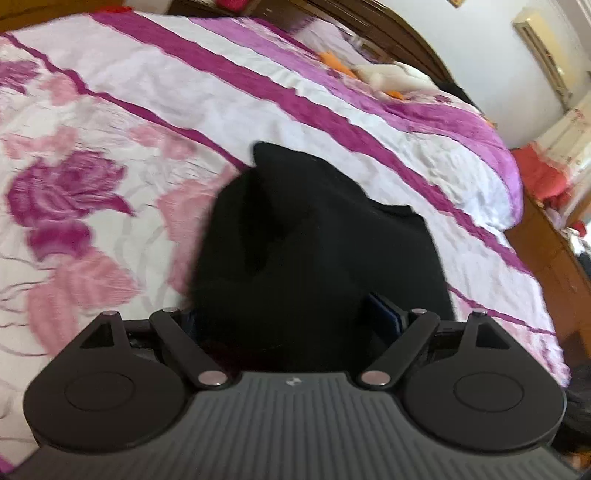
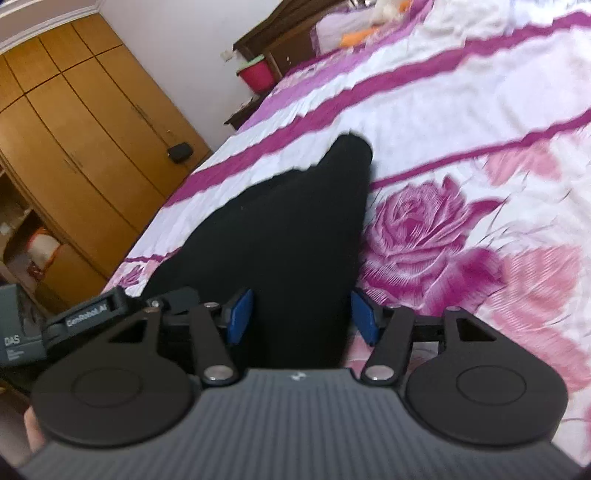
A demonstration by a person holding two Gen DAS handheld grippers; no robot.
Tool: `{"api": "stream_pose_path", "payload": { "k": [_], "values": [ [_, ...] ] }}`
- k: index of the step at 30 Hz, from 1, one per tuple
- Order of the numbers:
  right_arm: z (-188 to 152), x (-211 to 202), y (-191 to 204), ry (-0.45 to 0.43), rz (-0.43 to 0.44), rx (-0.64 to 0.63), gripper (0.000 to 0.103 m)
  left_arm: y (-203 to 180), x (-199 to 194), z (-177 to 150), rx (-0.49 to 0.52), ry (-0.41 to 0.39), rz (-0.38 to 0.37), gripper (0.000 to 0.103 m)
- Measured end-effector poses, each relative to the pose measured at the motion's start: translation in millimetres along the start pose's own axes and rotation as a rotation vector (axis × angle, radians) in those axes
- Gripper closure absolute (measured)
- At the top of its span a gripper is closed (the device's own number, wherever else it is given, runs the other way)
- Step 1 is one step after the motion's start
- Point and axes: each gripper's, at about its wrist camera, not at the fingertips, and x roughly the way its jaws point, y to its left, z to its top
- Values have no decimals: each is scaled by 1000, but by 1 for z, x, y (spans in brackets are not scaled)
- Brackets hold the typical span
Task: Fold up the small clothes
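Observation:
A small black garment [image 1: 317, 236] lies on the pink-and-white floral bedspread [image 1: 110, 122], bunched up with a corner sticking up. In the left wrist view its near part fills the gap between my left gripper's [image 1: 291, 317] blue pads, which stand wide apart. In the right wrist view the same black garment [image 2: 295, 229] runs between my right gripper's [image 2: 301, 314] blue pads [image 2: 240, 314], also wide apart with cloth between them. Whether either gripper pinches the cloth is hidden by the dark fabric. The left gripper's body also shows in the right wrist view [image 2: 85, 310].
The bed has a dark wooden headboard [image 1: 388, 26] with white and orange soft items [image 1: 388, 77] near it. A wooden wardrobe [image 2: 81, 129] and a red bucket [image 2: 256, 74] stand beside the bed. A wooden dresser with red cloth [image 1: 539, 177] stands at the other side.

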Motion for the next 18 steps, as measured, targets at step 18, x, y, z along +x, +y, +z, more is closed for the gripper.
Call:
{"api": "stream_pose_path", "payload": {
  "k": [18],
  "values": [
    [20, -18, 4, -31, 133, 31, 66, -20, 5, -4, -50, 42, -167, 48]
  ]
}}
